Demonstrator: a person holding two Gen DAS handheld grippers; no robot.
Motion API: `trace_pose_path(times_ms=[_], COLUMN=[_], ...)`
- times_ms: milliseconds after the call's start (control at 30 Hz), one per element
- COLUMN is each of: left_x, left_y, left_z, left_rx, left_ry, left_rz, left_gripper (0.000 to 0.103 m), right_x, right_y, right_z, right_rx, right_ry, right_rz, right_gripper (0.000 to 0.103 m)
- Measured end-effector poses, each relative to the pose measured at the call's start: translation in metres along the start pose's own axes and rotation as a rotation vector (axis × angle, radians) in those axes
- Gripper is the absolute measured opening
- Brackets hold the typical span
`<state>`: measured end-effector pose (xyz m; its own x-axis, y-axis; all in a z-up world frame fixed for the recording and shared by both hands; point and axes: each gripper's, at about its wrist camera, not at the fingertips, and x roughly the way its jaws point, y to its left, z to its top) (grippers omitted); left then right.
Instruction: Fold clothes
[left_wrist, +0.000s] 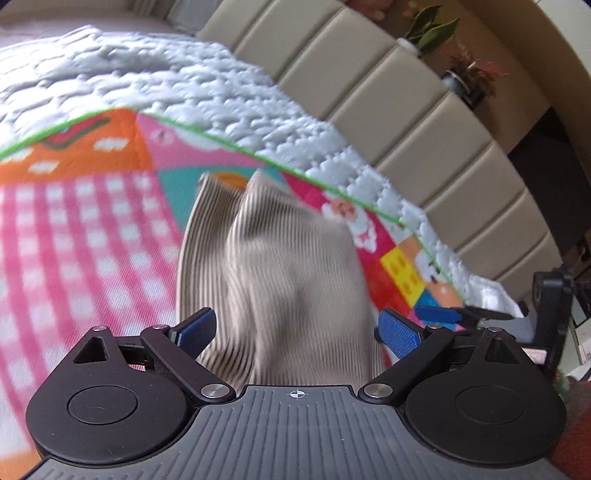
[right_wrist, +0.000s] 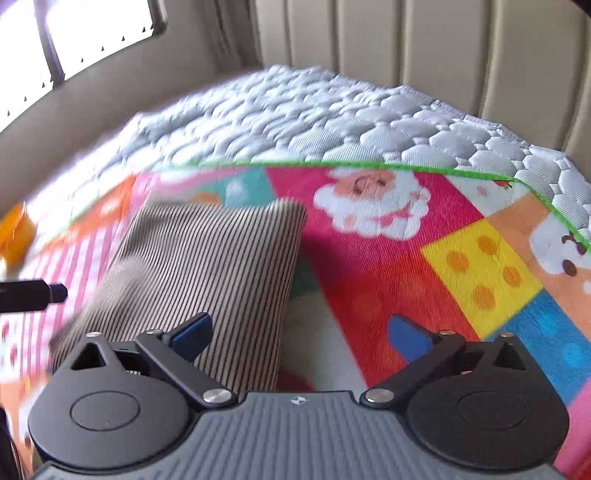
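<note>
A beige garment with thin dark stripes (left_wrist: 280, 273) lies folded and bunched on a bright patchwork cloth (left_wrist: 74, 236). My left gripper (left_wrist: 297, 332) is open, with the garment's near part lying between its blue pads, untouched as far as I can see. In the right wrist view the same garment (right_wrist: 199, 266) lies left of centre. My right gripper (right_wrist: 301, 338) is open and empty, its left pad over the garment's near right edge, its right pad over the patchwork cloth (right_wrist: 406, 280). The right gripper also shows at the right edge of the left wrist view (left_wrist: 461, 314).
The cloth lies on a grey quilted mattress (right_wrist: 332, 125). A beige padded headboard (left_wrist: 406, 118) runs behind it. Potted plants (left_wrist: 469, 74) stand beyond the headboard. An orange object (right_wrist: 16, 232) sits at the left edge. A window (right_wrist: 74, 29) is at the upper left.
</note>
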<state>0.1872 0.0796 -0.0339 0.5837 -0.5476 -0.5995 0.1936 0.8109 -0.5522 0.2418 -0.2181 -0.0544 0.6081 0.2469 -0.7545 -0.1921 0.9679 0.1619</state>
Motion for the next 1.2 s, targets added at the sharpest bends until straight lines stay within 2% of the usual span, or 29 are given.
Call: trace_pose_path(times_ms=[33, 167, 200, 267, 300, 333, 367, 467, 533, 567, 600, 633, 700, 733, 767, 800, 833, 867, 900, 933, 1000, 1100, 1133, 1200], left_x=[0.007, 0.048, 0.059, 0.076, 0.082, 0.087, 0.091, 0.098, 0.097, 0.097, 0.098, 0.099, 0.102, 0.103, 0.101, 0.096, 0.088, 0.077, 0.066, 0.054, 0.037, 0.034, 0.037, 0.034], left_y=[0.000, 0.007, 0.009, 0.013, 0.015, 0.015, 0.015, 0.021, 0.029, 0.032, 0.034, 0.029, 0.020, 0.015, 0.007, 0.002, 0.000, 0.001, 0.003, 0.005, 0.013, 0.033, 0.042, 0.051], left_z=[0.008, 0.027, 0.030, 0.033, 0.033, 0.036, 0.038, 0.060, 0.070, 0.075, 0.078, 0.072, 0.060, 0.054, 0.050, 0.047, 0.047, 0.047, 0.046, 0.045, 0.036, 0.018, 0.014, 0.013], left_rx=[0.019, 0.085, 0.093, 0.113, 0.130, 0.161, 0.189, 0.185, 0.117, 0.083, 0.063, 0.086, 0.131, 0.158, 0.193, 0.196, 0.170, 0.130, 0.085, 0.043, -0.018, -0.050, -0.071, -0.114], left_ry=[-0.003, 0.052, 0.073, 0.105, 0.114, 0.113, 0.112, 0.102, 0.116, 0.123, 0.129, 0.129, 0.128, 0.123, 0.103, 0.087, 0.068, 0.054, 0.038, 0.024, 0.009, 0.046, 0.060, 0.045], left_rz=[-0.001, 0.049, 0.061, 0.078, 0.089, 0.116, 0.139, 0.177, 0.110, 0.077, 0.055, 0.069, 0.097, 0.117, 0.151, 0.168, 0.168, 0.151, 0.134, 0.123, 0.141, 0.253, 0.263, 0.233], left_gripper=[0.098, 0.098, 0.098, 0.094, 0.091, 0.085, 0.082, 0.079, 0.077, 0.079, 0.082, 0.086, 0.085, 0.079, 0.065, 0.057, 0.040, 0.029, 0.027, 0.018, 0.018, 0.018, 0.022, 0.024], right_x=[0.010, 0.041, 0.046, 0.054, 0.060, 0.065, 0.070, 0.078, 0.074, 0.070, 0.064, 0.057, 0.046, 0.041, 0.037, 0.033, 0.030, 0.029, 0.029, 0.030, 0.032, 0.033, 0.034, 0.035], right_y=[-0.007, -0.018, -0.017, -0.008, -0.004, 0.002, 0.007, 0.022, 0.021, 0.019, 0.016, 0.013, 0.004, 0.000, -0.003, -0.003, -0.004, -0.002, 0.001, 0.007, 0.022, 0.047, 0.055, 0.071], right_z=[0.006, 0.011, 0.010, 0.018, 0.024, 0.033, 0.042, 0.064, 0.070, 0.071, 0.068, 0.062, 0.050, 0.043, 0.037, 0.031, 0.026, 0.023, 0.020, 0.019, 0.016, 0.011, 0.010, 0.007], right_rx=[0.021, 0.123, 0.127, 0.116, 0.111, 0.113, 0.113, 0.059, 0.051, 0.051, 0.049, 0.047, 0.049, 0.049, 0.043, 0.031, 0.019, 0.007, -0.008, -0.026, -0.085, -0.205, -0.245, -0.324], right_ry=[-0.010, 0.031, 0.022, 0.005, -0.001, -0.002, -0.003, -0.035, -0.046, -0.053, -0.058, -0.066, -0.068, -0.059, -0.052, -0.046, -0.039, -0.032, -0.025, -0.020, -0.011, 0.002, 0.006, 0.015], right_rz=[0.017, 0.092, 0.098, 0.115, 0.125, 0.132, 0.139, 0.127, 0.147, 0.160, 0.162, 0.153, 0.140, 0.138, 0.135, 0.136, 0.137, 0.142, 0.146, 0.152, 0.148, 0.121, 0.112, 0.093], right_gripper=[0.082, 0.081, 0.078, 0.064, 0.052, 0.043, 0.042, 0.042, 0.043, 0.044, 0.053, 0.062, 0.065, 0.065, 0.065, 0.065, 0.065, 0.066, 0.069, 0.069, 0.070, 0.079, 0.080, 0.081])
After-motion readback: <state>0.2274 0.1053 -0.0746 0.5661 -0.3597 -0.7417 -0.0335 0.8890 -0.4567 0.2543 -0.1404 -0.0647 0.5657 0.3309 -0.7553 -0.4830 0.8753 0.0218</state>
